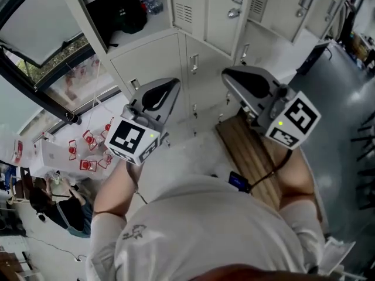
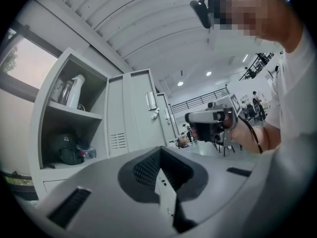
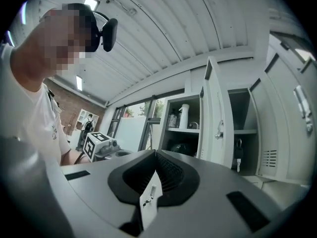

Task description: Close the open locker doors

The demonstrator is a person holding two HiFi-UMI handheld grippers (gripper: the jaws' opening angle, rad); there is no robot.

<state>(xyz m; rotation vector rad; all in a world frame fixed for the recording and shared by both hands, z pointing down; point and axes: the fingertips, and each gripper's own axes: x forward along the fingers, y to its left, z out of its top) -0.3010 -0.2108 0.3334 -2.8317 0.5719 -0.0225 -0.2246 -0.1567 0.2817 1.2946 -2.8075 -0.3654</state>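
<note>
A bank of pale grey lockers [image 1: 176, 57] stands in front of me. One upper compartment [image 1: 126, 16] is open, with a black bag [image 2: 67, 150] on its floor and a white bottle [image 2: 74, 90] on its shelf. In the right gripper view a locker door [image 3: 215, 128] stands ajar beside that compartment, and keys [image 3: 237, 155] hang in the open compartment to its right. My left gripper [image 1: 167, 92] and right gripper [image 1: 234, 78] are held side by side short of the lockers, touching nothing. Both are shut and empty.
A wooden bench [image 1: 252, 151] lies below the right gripper, along the foot of the lockers. Windows [image 1: 64, 69] run along the left wall, with red-marked papers [image 1: 88, 154] and seated people [image 1: 53, 206] below them. More closed lockers [image 1: 304, 4] stand at the right.
</note>
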